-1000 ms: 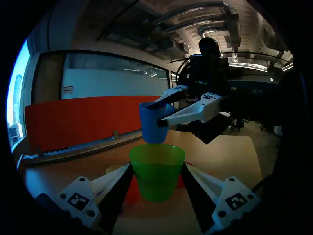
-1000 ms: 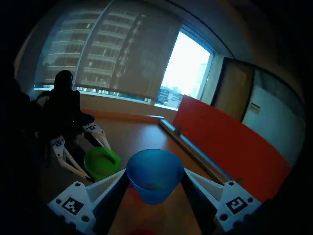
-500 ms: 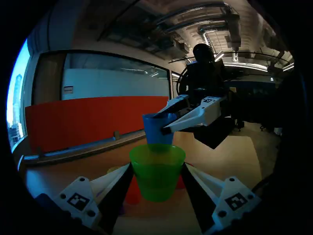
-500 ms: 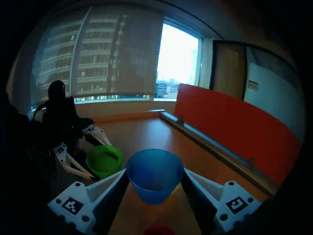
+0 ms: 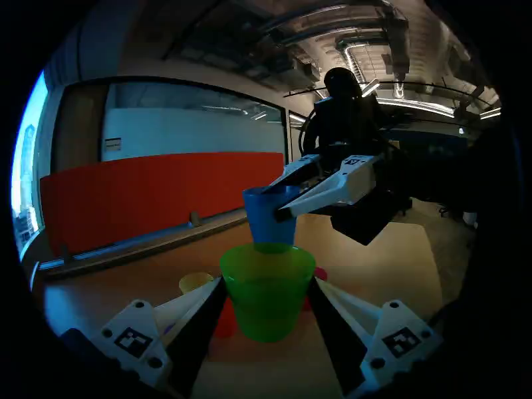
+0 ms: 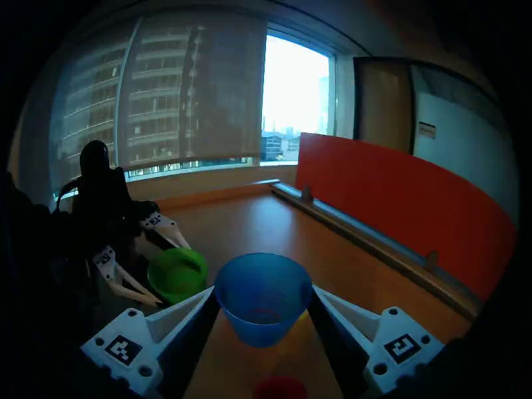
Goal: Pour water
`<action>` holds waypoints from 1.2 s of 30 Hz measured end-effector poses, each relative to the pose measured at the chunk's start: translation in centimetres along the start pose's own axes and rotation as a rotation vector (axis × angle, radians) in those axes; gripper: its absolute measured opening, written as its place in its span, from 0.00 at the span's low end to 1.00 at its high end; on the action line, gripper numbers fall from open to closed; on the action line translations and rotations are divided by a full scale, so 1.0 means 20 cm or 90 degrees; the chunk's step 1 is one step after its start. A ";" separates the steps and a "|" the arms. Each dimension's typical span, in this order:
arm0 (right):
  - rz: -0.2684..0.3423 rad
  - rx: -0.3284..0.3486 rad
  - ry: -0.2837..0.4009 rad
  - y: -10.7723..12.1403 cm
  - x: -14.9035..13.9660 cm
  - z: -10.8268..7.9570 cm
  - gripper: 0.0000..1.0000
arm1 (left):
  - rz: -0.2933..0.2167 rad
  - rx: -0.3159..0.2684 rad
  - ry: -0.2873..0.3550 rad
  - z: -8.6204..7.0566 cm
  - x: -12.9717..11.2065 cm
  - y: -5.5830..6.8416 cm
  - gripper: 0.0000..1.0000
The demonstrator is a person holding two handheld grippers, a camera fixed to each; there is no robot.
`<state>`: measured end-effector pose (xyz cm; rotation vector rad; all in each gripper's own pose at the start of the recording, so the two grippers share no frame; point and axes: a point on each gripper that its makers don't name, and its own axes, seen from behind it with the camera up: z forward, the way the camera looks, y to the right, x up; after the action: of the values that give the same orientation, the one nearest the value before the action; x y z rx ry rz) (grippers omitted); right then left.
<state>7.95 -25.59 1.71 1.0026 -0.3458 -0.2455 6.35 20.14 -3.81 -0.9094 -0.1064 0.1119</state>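
Note:
In the left gripper view my left gripper (image 5: 267, 299) is shut on an upright green cup (image 5: 267, 292). Just behind and above it the right gripper (image 5: 282, 199) holds a blue cup (image 5: 269, 216) upright, its base near the green cup's rim. In the right gripper view my right gripper (image 6: 263, 309) is shut on the blue cup (image 6: 263, 299), whose inside looks nearly dry. To its left the green cup (image 6: 177, 272) sits between the left gripper's white fingers (image 6: 123, 282), held by a dark figure.
A wooden table (image 6: 266, 233) runs below, bordered by a red partition (image 6: 412, 199) with a metal rail. A yellow cup (image 5: 194, 282) and red cups (image 5: 226, 319) stand on the table behind the green cup; a red cup (image 6: 280, 387) sits below the blue one. A window lies beyond.
The blue cup has swung from a tilt over the green cup back to upright and has sunk slightly. The right gripper's view levelled out. The green cup stayed put.

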 end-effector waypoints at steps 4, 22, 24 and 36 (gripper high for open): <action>0.005 0.001 -0.002 0.00 -0.01 0.00 0.90 | 0.001 -0.001 -0.013 0.00 -0.02 -0.01 0.83; 0.010 0.013 -0.024 -0.01 -0.11 0.00 0.91 | 0.013 -0.019 -0.101 0.01 -0.19 0.00 0.83; 0.008 0.014 -0.027 -0.02 -0.12 0.00 0.91 | 0.014 -0.023 -0.112 0.01 -0.21 0.00 0.83; -0.032 0.028 -0.049 -0.07 -0.20 0.02 0.91 | 0.024 -0.033 -0.141 -0.01 -0.27 0.02 0.83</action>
<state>3.96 -25.16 0.05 1.0479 -0.3972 -0.3233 0.98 19.54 -4.46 -0.9494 -0.2987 0.2464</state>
